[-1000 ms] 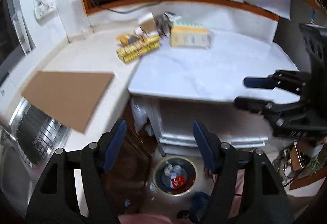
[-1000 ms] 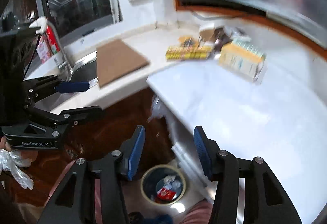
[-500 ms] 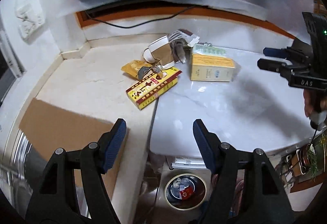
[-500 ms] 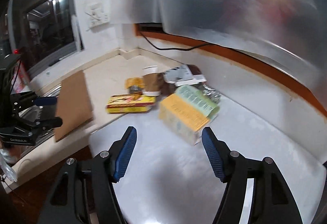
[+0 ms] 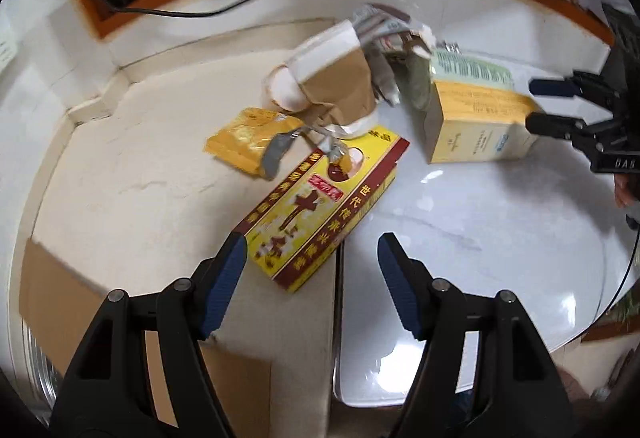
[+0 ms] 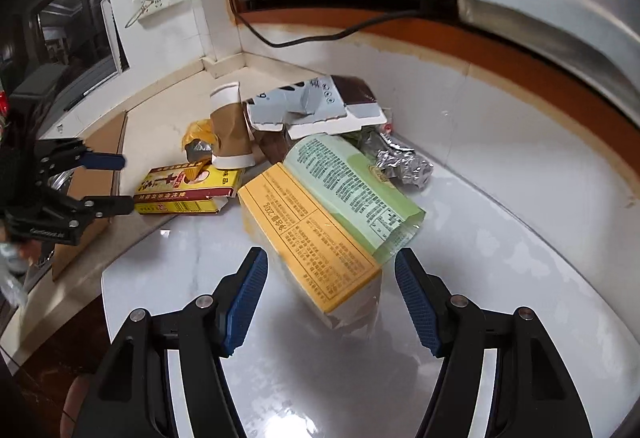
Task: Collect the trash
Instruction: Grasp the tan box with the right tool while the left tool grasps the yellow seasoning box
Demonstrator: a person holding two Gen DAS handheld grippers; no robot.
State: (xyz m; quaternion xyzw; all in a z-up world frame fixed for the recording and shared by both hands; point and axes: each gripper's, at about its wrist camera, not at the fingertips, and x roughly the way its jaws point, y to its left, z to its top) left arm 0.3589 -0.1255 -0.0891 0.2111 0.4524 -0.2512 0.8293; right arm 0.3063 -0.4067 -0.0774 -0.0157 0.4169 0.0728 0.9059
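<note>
While the floor bin with its scraps has dropped out of both views, I now have both claws over the pale marble counter (image 6: 500, 278) and its trash pile, so one drop looks done and the next pickup is starting. My left gripper (image 5: 308, 270) is open wide and empty, with the flat yellow-and-red printed carton (image 5: 324, 214) at its 12 o'clock, near end between the blue pads, untouched. My right gripper (image 6: 330, 286) has widened since a second ago and is open and empty, straddling the corner of the tall yellow-and-green cardboard box (image 6: 324, 226), pads clear. Count: two boxes, one brown-sleeved white paper cup (image 6: 230, 130), one yellow crinkled wrapper (image 5: 248, 138), one crumpled silver foil ball (image 6: 404, 164), one torn grey-white carton (image 6: 316, 108) at 12 o'clock, one flat brown cardboard sheet (image 5: 60, 298) at 8 o'clock.
</note>
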